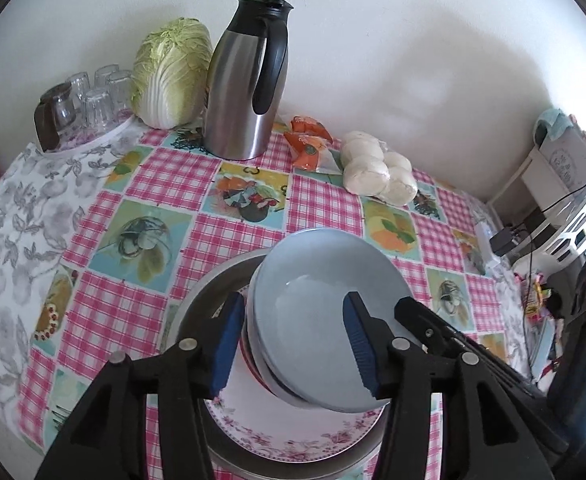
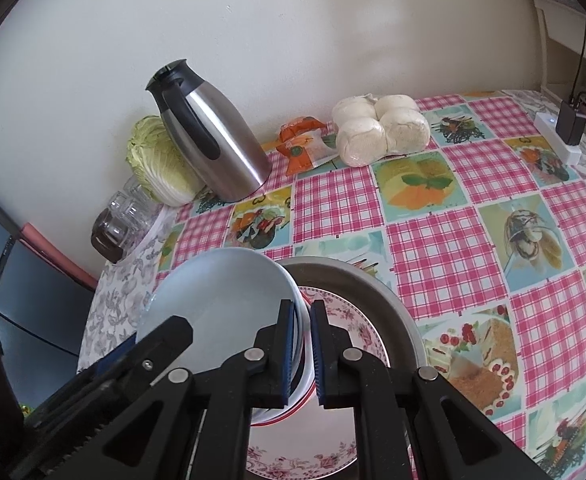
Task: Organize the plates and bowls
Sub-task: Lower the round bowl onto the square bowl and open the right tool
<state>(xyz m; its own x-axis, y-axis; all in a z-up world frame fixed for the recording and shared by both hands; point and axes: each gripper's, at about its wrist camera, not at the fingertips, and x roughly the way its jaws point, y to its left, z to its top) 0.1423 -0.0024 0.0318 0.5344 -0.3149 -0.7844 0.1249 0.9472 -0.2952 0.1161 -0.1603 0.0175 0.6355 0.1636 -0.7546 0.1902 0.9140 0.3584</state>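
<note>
My right claw pinches the bowl stack while my left one stands open around the top bowl.

My left gripper has its blue pads spread either side of the pale blue bowl, one pad outside the left rim and one over the inside, neither pressing as far as I can see. That bowl tops a tilted stack of bowls (a red-edged one shows at the bottom) resting on the floral plate, which lies in the round metal tray at the near edge of the checked tablecloth. My right gripper is closed on the stack's right rim. Far along the wall: steel jug, cabbage, upturned glasses at far left, an orange packet, and bagged white buns to the right.
</note>
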